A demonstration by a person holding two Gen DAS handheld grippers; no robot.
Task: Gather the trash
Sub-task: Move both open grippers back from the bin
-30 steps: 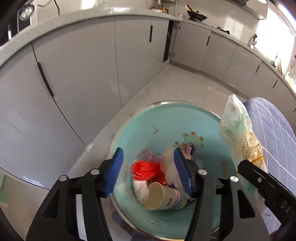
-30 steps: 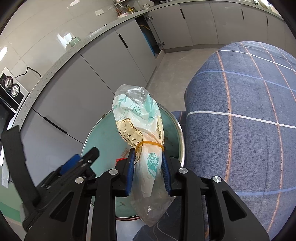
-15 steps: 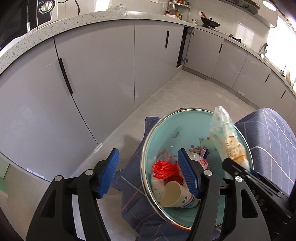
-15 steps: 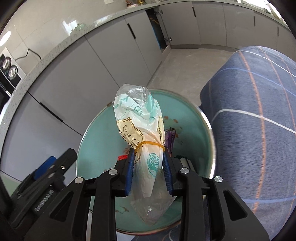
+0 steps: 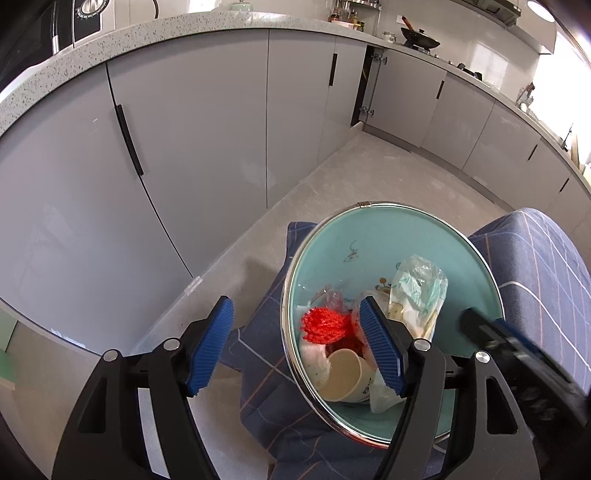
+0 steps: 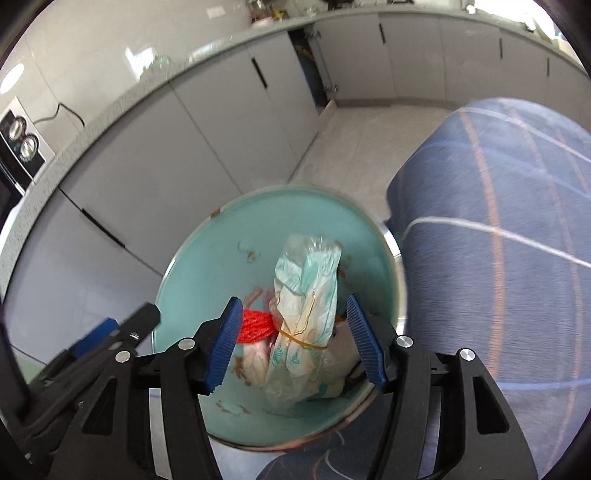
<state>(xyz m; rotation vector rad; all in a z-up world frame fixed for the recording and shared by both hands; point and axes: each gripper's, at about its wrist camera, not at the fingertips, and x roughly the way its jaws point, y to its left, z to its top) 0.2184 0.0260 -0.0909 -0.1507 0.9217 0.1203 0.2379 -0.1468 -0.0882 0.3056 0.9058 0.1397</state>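
A teal basin (image 5: 373, 236) (image 6: 229, 236) with a metal rim sits beside a blue plaid cloth. Inside lie a red mesh bundle (image 5: 325, 325) (image 6: 255, 325), a paper cup (image 5: 343, 376) and crumpled wrappers. The clear plastic bag (image 6: 306, 306) (image 5: 417, 291) with green print and a rubber band lies in the basin. My right gripper (image 6: 295, 343) hangs above it with jaws opening, pads apart from the bag. My left gripper (image 5: 295, 347) is open and widening over the basin's left rim, nothing between its pads.
Grey kitchen cabinets (image 5: 184, 147) and a speckled counter (image 5: 166, 33) run behind. The pale floor (image 5: 388, 173) lies between them and the basin. The plaid-covered surface (image 6: 498, 258) rises to the right. A dark appliance (image 6: 18, 140) sits on the counter at left.
My right gripper opened and let the plastic bag drop into the basin. My left gripper drew back from the trash toward the basin's left rim and widened a little.
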